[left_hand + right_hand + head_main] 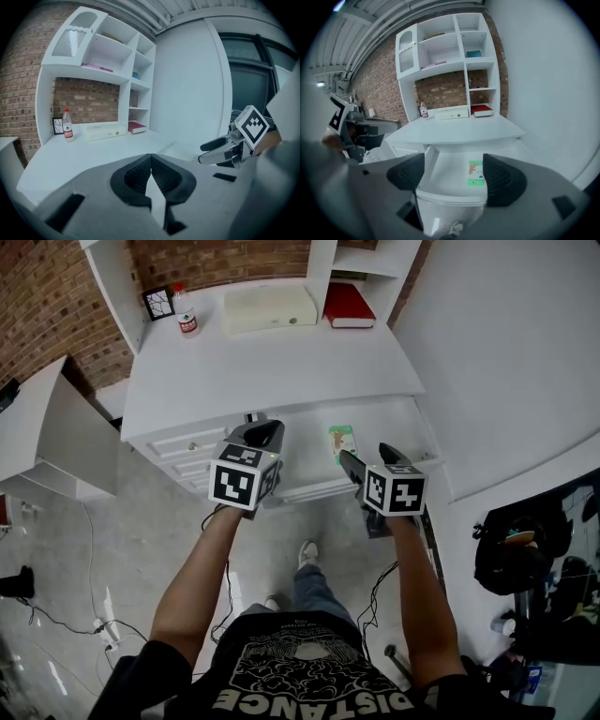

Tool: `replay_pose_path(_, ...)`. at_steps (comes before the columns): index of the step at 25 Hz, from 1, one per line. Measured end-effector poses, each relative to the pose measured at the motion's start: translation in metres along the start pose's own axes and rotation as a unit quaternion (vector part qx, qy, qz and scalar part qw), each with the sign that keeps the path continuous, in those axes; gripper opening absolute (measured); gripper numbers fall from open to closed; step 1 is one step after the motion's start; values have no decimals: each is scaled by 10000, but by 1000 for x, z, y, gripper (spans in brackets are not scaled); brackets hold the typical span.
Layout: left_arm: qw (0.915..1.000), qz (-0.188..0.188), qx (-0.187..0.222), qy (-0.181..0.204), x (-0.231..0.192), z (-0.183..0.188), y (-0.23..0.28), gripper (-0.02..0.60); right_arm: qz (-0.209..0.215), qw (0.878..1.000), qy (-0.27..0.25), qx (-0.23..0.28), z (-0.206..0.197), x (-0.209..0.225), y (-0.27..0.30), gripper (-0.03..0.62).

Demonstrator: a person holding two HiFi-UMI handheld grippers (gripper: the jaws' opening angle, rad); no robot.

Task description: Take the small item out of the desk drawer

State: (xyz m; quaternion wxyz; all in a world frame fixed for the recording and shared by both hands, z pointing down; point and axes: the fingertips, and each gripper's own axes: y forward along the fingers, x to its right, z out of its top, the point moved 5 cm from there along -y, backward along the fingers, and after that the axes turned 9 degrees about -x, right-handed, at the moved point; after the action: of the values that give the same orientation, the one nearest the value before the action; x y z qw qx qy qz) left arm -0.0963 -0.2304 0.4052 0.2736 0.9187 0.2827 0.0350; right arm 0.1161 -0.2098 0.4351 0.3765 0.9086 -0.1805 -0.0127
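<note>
Open and pulled toward the person: the drawer [398, 432] of the white desk [272, 362]. On its floor, right of centre, a small flat green-and-white packet [342, 442], lying flat, apart from both tools.

Above the near right part of the drawer, the right gripper [367, 456], pads spread wide and clamped on nothing. In the right gripper view, the packet [476, 173] framed between the two pads but farther off and lower.

At the near left corner of the drawer, by the desk's front edge, the left gripper [265, 432], fingers pressed together at the tips and empty.

Far on the desk top, left to right: a small framed picture [157, 303], a water bottle [187, 317] with a red label, a cream flat box [269, 307], a red book [348, 305].
</note>
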Motion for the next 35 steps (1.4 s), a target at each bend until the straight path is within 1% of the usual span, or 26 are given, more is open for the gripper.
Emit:
replay_pose_path(4,9998,67,-110,-142,-7,-5,17,9,89,9994,36,-330,-3,13,23,388)
replay_pose_path(14,9983,205,-370,-392,-20,-17,53,9,226,9954,-26,-931,0,40,71,383)
replay_pose_path(23,9966,190,-662,-462,-26,-32,81,9,346,9871,-109,-1557,-1,50,118,383)
replay_pose_path(35,9955,237,-798,-449,-32,-41,111,9,381,9763,-134,-2127,-14,69,171,390)
